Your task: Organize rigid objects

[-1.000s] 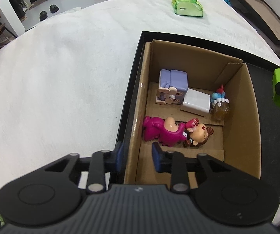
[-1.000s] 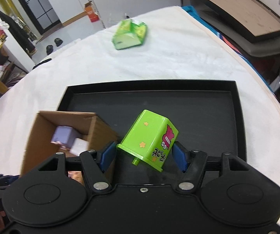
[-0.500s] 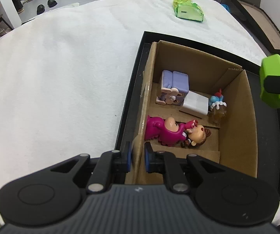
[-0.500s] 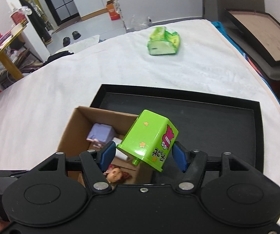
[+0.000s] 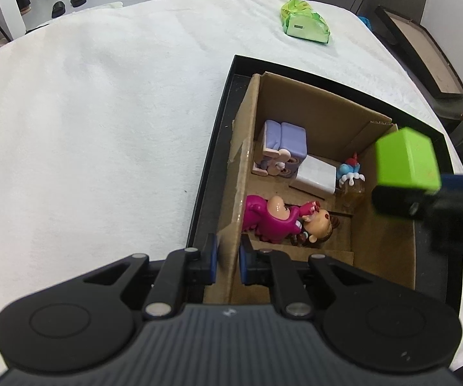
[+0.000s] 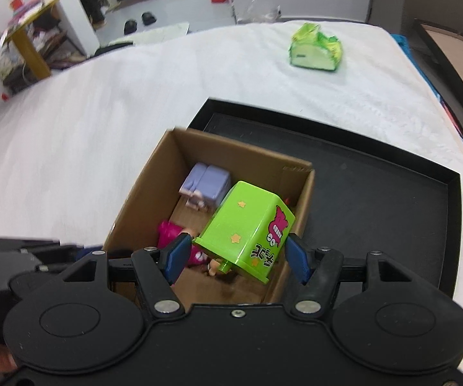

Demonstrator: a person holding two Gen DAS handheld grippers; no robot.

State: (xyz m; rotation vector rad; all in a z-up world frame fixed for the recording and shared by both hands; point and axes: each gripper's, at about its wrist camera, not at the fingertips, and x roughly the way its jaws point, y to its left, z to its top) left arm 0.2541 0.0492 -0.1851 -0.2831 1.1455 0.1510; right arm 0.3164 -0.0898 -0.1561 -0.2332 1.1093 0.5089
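An open cardboard box (image 5: 312, 119) (image 6: 241, 157) stands in the left end of a black tray (image 5: 212, 160) (image 6: 392, 212). Inside lie a purple block toy (image 5: 284, 136) (image 6: 204, 181), a white block (image 5: 316, 173), a pink figure (image 5: 270, 218) (image 6: 168, 231), a brown-haired doll head (image 5: 320, 226) and a small blue figure (image 5: 350, 169). My left gripper (image 5: 228, 257) is shut on the box's near left wall. My right gripper (image 6: 236, 254) is shut on a green toy box (image 6: 247, 226) (image 5: 407, 159), tilted and hanging over the cardboard box's right side.
A green snack packet (image 5: 305, 24) (image 6: 315, 50) lies far back on the white cloth (image 5: 102, 112). A framed board (image 5: 424, 54) (image 6: 457, 64) leans beyond the table's right edge. Most of the black tray right of the box is bare. Shelves and slippers sit on the floor behind.
My left gripper closed onto the box's left wall. My right gripper carried the green toy box leftward from above the bare tray to above the cardboard box.
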